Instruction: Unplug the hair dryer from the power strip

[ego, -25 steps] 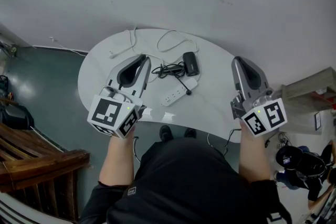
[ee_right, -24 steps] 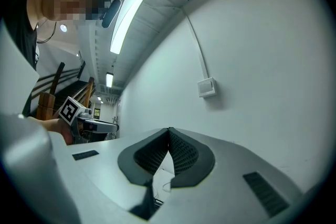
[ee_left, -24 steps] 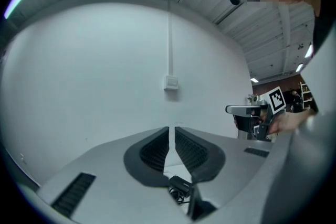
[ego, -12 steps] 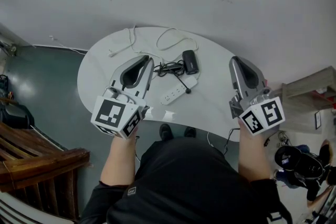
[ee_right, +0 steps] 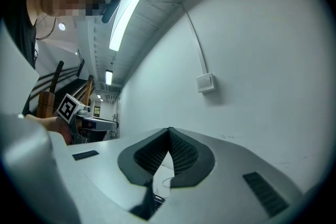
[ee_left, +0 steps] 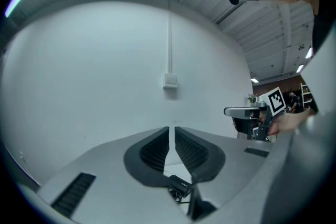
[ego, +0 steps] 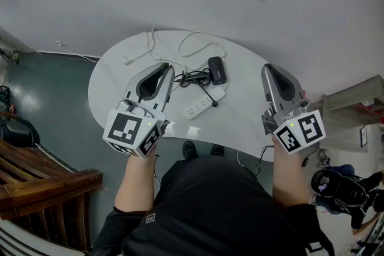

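Observation:
A white power strip (ego: 204, 105) lies mid-table with a black plug (ego: 215, 104) in it. A tangle of black cord (ego: 192, 78) runs from the plug to a black hair dryer (ego: 218, 71) just behind. My left gripper (ego: 167, 66) hovers over the table's left half, its tip beside the cord; the jaws stand nearly together, only a thin slit between them, nothing held. In the left gripper view (ee_left: 171, 128) the hair dryer (ee_left: 179, 184) shows below the jaws. My right gripper (ego: 268, 68) hangs over the table's right edge, shut and empty, as the right gripper view (ee_right: 169, 130) shows.
The round white table (ego: 117, 72) stands against a grey wall. A loose white cable (ego: 195, 45) curls at its back. A wooden bench (ego: 42, 180) is at the lower left, a shelf (ego: 354, 105) at the right. A wall box (ee_left: 169, 81) is ahead.

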Available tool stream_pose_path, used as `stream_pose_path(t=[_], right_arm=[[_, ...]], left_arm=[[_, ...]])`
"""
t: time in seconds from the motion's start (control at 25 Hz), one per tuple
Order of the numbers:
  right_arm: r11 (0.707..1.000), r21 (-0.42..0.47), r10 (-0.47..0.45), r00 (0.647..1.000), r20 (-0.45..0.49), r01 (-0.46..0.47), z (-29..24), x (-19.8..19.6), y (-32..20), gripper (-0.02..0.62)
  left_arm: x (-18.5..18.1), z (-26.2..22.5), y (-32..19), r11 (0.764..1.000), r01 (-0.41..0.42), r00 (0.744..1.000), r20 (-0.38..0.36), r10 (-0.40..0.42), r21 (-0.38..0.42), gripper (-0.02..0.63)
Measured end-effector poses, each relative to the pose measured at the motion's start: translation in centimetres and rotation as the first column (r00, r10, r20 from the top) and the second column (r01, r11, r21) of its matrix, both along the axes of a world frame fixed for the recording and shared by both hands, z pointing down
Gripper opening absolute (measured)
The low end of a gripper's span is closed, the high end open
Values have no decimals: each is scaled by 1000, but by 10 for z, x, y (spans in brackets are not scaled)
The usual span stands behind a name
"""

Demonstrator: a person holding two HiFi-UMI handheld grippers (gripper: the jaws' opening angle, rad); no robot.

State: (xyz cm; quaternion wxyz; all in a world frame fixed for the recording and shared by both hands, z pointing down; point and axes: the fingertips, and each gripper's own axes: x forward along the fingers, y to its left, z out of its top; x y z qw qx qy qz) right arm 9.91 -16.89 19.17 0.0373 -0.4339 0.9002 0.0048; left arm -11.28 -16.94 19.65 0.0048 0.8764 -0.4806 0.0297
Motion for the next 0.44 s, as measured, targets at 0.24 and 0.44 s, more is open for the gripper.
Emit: stream_pose_path(t=[0.24, 0.44], right_arm=[[1000, 0, -7, 1000, 1, 7, 0, -1, -1, 34], [1000, -3, -14, 1000, 1, 14, 2, -4, -1, 34]], left_arm=[[-1, -1, 0, 1000, 4, 1000, -4, -4, 1, 42], [-1, 0, 0, 1000, 2, 1000, -3, -2, 2, 41]])
